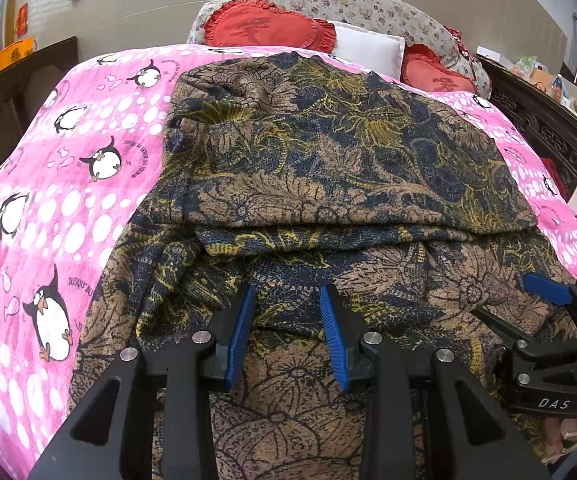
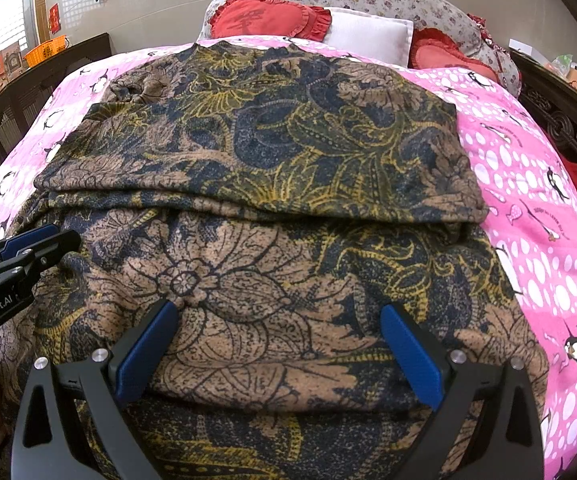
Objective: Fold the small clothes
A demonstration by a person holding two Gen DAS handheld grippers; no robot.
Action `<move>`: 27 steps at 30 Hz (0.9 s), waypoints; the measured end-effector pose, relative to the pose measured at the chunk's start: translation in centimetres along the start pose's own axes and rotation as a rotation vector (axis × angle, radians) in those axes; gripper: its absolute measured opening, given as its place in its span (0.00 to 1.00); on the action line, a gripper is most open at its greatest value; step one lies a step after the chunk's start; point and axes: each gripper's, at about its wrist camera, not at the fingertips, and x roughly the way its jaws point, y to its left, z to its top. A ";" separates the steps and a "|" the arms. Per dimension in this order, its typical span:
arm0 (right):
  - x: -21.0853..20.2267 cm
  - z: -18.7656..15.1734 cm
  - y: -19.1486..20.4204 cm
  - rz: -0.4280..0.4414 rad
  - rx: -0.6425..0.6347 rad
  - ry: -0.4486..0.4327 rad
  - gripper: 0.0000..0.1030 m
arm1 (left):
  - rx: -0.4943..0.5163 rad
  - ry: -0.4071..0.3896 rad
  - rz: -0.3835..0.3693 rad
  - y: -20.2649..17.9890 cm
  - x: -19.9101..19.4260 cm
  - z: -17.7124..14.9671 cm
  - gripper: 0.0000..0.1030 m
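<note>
We note a brown, navy and yellow floral knit garment [image 1: 328, 152], nubbly, folded once across, lying on a pink fleece penguin-print blanket [image 1: 60, 208] on the bed. Left gripper [image 1: 288, 292]: jaws narrowly parted over the near cloth; a pinch we cannot tell. Right gripper [image 2: 280, 312]: jaws spread wide, cloth beneath. Only the left view shows red heart-shaped ruffled cushions [image 1: 264, 26] fully.

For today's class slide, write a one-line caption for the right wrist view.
Right gripper open over a half-folded brown, navy and yellow floral garment on a pink penguin-print blanket.
</note>
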 end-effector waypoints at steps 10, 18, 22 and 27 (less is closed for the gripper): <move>0.0 0.0 0.0 0.000 0.000 0.000 0.99 | 0.043 -0.002 0.058 -0.9 0.0 -0.1 0.14; -0.1 0.0 0.0 0.000 0.000 -0.002 0.99 | 0.086 -0.008 0.122 -1.8 0.0 -0.2 0.17; -0.1 0.0 0.0 0.000 0.000 -0.002 0.99 | 0.091 -0.009 0.128 -1.9 0.0 -0.2 0.17; -0.1 0.0 0.0 0.000 0.000 -0.002 0.99 | 0.091 -0.010 0.129 -1.9 0.0 -0.2 0.17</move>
